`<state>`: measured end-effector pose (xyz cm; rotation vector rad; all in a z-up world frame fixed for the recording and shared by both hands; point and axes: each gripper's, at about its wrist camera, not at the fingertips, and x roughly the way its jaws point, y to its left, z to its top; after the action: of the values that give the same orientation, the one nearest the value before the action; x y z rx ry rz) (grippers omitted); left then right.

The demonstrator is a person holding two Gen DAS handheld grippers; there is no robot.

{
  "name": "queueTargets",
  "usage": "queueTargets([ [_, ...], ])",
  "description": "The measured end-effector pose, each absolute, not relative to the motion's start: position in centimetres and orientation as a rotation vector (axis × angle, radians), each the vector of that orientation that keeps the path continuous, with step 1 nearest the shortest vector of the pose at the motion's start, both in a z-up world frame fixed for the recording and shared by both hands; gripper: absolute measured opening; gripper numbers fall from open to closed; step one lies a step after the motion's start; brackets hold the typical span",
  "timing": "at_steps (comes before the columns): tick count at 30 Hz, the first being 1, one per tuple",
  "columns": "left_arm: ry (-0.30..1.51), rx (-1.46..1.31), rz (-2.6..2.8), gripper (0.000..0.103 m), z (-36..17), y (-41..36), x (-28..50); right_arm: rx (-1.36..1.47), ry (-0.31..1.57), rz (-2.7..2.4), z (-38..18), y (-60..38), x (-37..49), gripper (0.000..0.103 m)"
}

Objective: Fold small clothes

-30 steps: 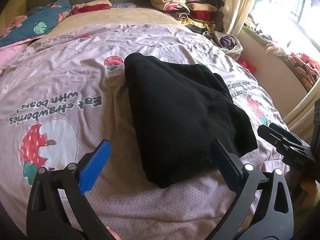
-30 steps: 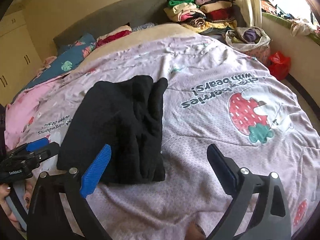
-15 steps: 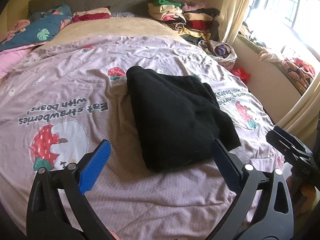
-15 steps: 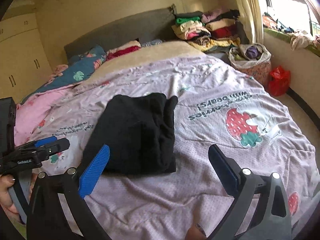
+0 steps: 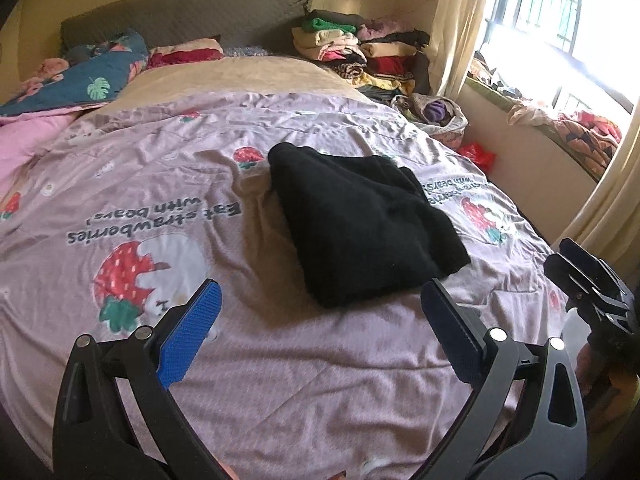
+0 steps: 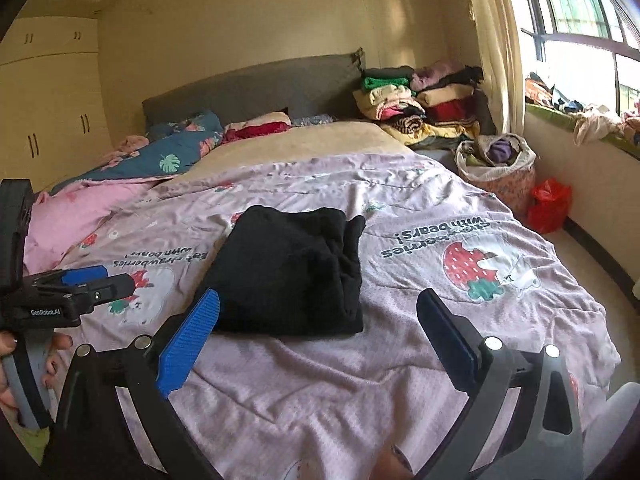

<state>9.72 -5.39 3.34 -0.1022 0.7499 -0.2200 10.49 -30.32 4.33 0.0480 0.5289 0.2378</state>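
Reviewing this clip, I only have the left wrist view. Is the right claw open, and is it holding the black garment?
Observer: The right claw is open and empty. The folded black garment lies on the bedspread ahead of it.
Operator: What is carrying the left claw?
Observer: A hand grips the handle under the left claw, at the left edge of the right wrist view.
Operator: Anything left of the bed?
Observer: A cream wardrobe with dark handles.
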Motion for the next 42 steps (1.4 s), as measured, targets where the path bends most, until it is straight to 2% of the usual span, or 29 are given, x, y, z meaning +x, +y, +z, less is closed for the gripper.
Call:
queueTargets([
  [14,0.747,-0.116,-0.197,0.093,-0.5,-3.2,6.0,-0.023,0.458,0.203,2.5,-29.0,6.5,0.098],
  [23,0.771,-0.111,-0.214,0.093,-2.6,-3.7,5.3,0.010,0.575,0.173,-1.7,-28.7,6.3,0.098],
  [42,0.781,-0.104,-0.195,0.093,-2.8,-3.8,5.2,0.018,0.589,0.152,-2.2,-28.8,6.6,0.098],
])
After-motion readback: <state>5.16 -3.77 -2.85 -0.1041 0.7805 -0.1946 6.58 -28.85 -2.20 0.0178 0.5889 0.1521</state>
